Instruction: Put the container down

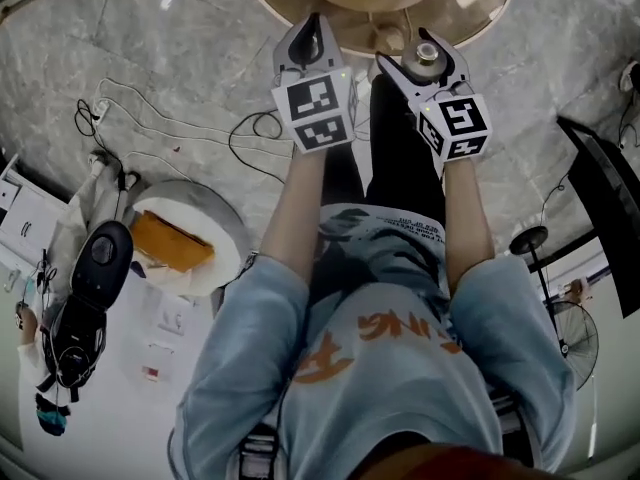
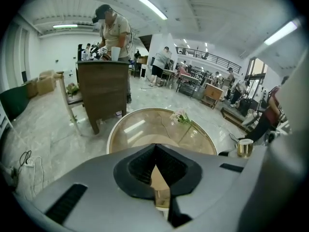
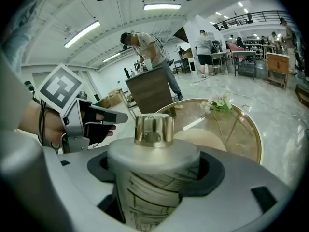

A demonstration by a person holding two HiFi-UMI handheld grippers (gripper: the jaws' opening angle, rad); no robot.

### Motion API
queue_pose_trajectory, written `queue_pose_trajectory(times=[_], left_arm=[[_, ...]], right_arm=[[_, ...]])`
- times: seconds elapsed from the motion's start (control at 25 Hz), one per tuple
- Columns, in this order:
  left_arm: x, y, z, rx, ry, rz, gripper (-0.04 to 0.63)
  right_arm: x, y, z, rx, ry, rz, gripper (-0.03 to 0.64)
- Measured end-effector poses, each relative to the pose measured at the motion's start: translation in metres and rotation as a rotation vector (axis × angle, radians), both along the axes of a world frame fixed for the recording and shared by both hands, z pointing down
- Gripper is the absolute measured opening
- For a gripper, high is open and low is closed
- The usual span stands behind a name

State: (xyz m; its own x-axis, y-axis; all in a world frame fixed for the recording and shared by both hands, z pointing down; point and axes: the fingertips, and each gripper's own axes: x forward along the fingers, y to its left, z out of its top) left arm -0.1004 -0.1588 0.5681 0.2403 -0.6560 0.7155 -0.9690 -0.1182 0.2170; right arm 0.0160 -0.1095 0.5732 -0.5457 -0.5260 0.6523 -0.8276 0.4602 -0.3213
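Gripping entry, right gripper [image 3: 156, 169]: jaws clamped on a white container [image 3: 148, 190] with a line-patterned body and gold cap [image 3: 153, 128], upright between the fingers. Left gripper [image 2: 155, 164]: jaws pressed together, nothing between them. Beyond both sets of fingertips: round glass-topped table [image 2: 137, 129], flower sprig [image 2: 181, 116] at its far side.

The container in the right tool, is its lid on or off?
On. The white lid with its gold knob sits flat on the patterned container, which the right tool grips upright.
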Motion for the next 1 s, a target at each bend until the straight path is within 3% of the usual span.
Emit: queue_pose_trajectory(times=[0.4, 0.6, 0.76, 1.0], left_arm=[[0.017, 0.009, 0.07, 0.016, 0.019, 0.009, 0.025], [0.023, -0.007, 0.078, 0.016, 0.04, -0.067, 0.025], [0.037, -0.022, 0.091, 0.004, 0.042, -0.006, 0.025], [0.045, -0.045, 0.103, -0.005, 0.05, 0.011, 0.025]], right_arm=[[0.01, -0.015, 0.071, 0.054, 0.005, -0.035, 0.354], [0.022, -0.033, 0.075, 0.131, 0.06, -0.106, 0.354], [0.024, -0.054, 0.095, 0.145, 0.076, -0.103, 0.354], [0.023, -0.105, 0.112, 0.201, 0.117, -0.094, 0.354]])
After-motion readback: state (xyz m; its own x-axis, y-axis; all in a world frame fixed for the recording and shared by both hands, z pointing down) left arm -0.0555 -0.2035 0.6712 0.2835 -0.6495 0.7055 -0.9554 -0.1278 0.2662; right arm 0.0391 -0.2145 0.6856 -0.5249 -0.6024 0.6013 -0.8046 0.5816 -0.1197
